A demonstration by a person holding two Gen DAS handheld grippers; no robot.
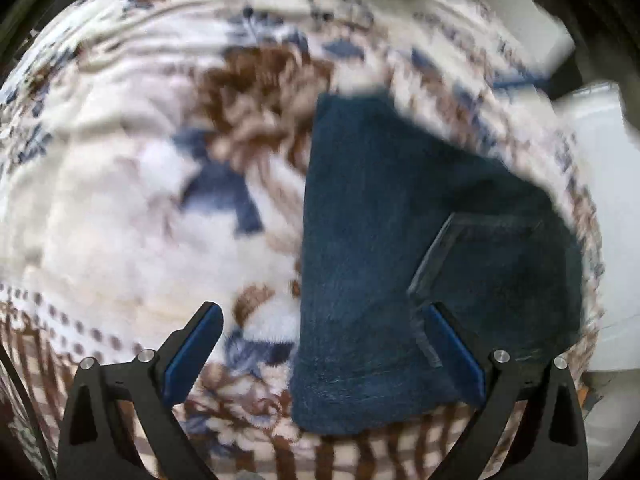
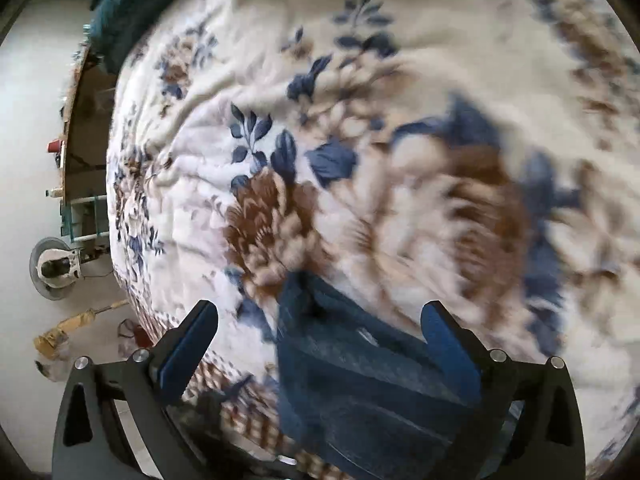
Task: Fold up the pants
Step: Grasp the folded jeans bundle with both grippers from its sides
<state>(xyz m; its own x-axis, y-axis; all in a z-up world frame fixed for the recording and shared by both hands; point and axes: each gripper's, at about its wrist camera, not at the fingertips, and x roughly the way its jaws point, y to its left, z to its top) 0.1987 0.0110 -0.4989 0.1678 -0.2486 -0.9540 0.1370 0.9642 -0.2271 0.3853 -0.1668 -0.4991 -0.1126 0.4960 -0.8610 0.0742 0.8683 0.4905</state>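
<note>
Dark blue jeans [image 1: 384,240] lie folded into a compact stack on a flowered blanket [image 1: 120,208], with a back pocket facing up at the right. My left gripper [image 1: 324,328] hovers above the stack's near left edge, its jaws wide apart and nothing between the pads. In the right wrist view the same jeans [image 2: 360,380] lie low in the picture under my right gripper [image 2: 320,328]. Its jaws stand wide and clear of the cloth. Both views are blurred.
The blanket [image 2: 360,120] covers a bed with cream, brown and blue flowers. Pale floor [image 2: 32,120] lies beyond the bed's left edge, with a round appliance [image 2: 54,268] and small clutter on it. White furniture [image 1: 600,208] stands past the bed's right edge.
</note>
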